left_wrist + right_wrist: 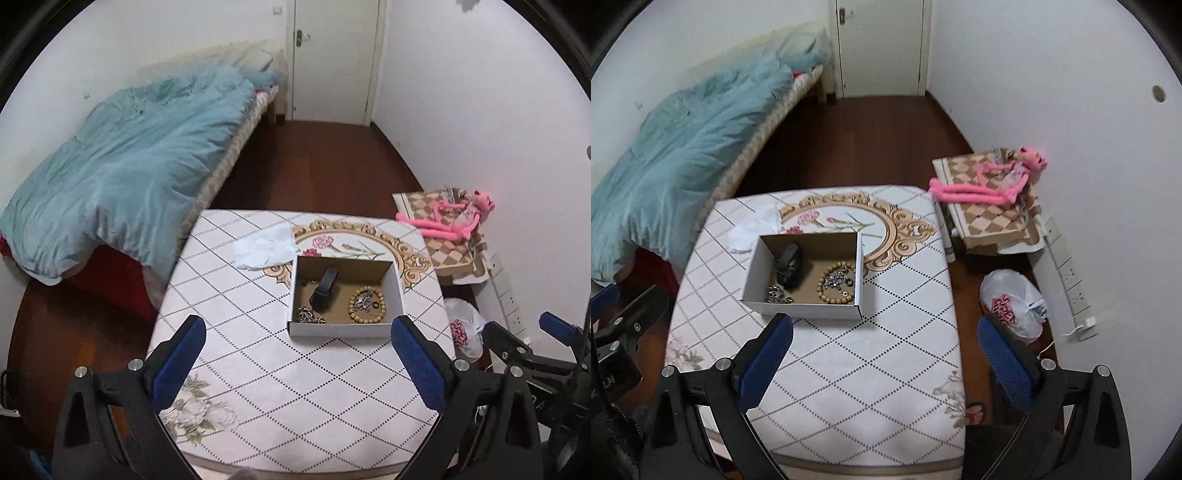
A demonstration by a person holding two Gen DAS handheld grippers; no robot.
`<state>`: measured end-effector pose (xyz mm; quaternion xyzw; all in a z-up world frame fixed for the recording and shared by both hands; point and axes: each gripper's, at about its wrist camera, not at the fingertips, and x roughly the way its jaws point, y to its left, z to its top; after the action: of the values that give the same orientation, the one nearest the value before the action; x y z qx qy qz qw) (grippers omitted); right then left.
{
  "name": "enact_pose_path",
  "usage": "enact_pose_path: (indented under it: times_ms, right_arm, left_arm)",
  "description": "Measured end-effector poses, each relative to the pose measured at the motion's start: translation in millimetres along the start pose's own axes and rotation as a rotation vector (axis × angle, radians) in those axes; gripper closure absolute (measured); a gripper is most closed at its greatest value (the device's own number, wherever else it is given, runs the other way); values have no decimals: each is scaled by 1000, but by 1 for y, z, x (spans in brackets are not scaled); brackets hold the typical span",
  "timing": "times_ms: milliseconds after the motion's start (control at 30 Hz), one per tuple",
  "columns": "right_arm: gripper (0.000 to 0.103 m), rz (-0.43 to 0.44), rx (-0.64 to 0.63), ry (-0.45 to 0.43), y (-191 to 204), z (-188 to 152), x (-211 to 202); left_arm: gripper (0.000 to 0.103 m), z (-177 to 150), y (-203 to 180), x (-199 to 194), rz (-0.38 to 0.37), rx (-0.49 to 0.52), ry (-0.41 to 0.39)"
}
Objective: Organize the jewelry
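Note:
An open cardboard box point(343, 328) point(801, 306) sits on the patterned table point(277, 387) point(868, 369). Inside lie a wooden bead bracelet point(380, 301) point(822, 286), a black band point(325, 290) point(790, 267), a silver chain point(308, 314) point(777, 295) and small metal pieces point(364, 302) point(836, 278). My left gripper point(297, 341) is open and empty, held above the table's near side in front of the box. My right gripper point(884, 338) is open and empty, near and to the right of the box.
Crumpled white paper point(267, 247) point(750, 230) lies behind the box. A bed with a blue quilt point(122, 177) is on the left. A pink plush toy point(990, 184) lies on a checkered board at right, with a plastic bag point(1012, 302) and power strip point(1071, 277) on the floor.

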<state>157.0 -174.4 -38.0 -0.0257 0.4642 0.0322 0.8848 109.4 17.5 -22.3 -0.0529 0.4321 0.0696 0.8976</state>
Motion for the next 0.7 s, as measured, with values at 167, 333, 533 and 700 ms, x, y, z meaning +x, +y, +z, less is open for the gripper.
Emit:
enact_pose_path:
  times_ms: [167,333,533,700]
  right_arm:
    - [0,-8,-2,-69,-1,-12,-53]
    - [0,-10,2,-148,-2,-24,-101]
    - [0,-10,2,-190,-2,-35,-135]
    - [0,6,-12,-186,3,-44,-146]
  left_arm:
    - [1,-4,3,-43,31,-7,-53]
    - [1,-12,7,-75,36,-16,-88]
    - [1,-24,9,-100,52,-3,-92]
    - [1,-31,10,-106,52,1,-84]
